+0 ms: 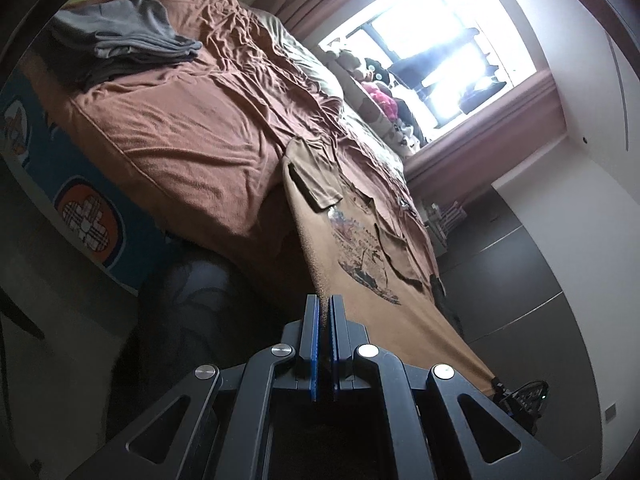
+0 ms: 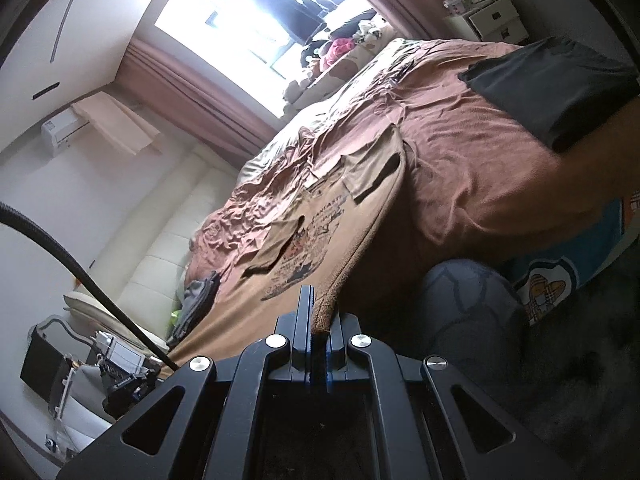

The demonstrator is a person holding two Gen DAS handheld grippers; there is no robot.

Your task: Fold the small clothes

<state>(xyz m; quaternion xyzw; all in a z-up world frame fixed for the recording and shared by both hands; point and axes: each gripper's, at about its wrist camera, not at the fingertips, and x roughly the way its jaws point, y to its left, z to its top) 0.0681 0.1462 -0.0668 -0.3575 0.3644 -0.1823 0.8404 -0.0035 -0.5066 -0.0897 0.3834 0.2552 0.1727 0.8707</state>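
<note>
Indoors, a tan printed T-shirt hangs stretched between two hand-held grippers at the near edge of a bed covered in a rumpled brown blanket. Both the left gripper and the right gripper have their jaws pressed together, each pinching a corner of the shirt's hem, while the sleeves and collar lie farther off on the blanket. A folded grey garment rests on the bed well apart from the shirt, and a bright window with reddish curtains glows beyond.
</note>
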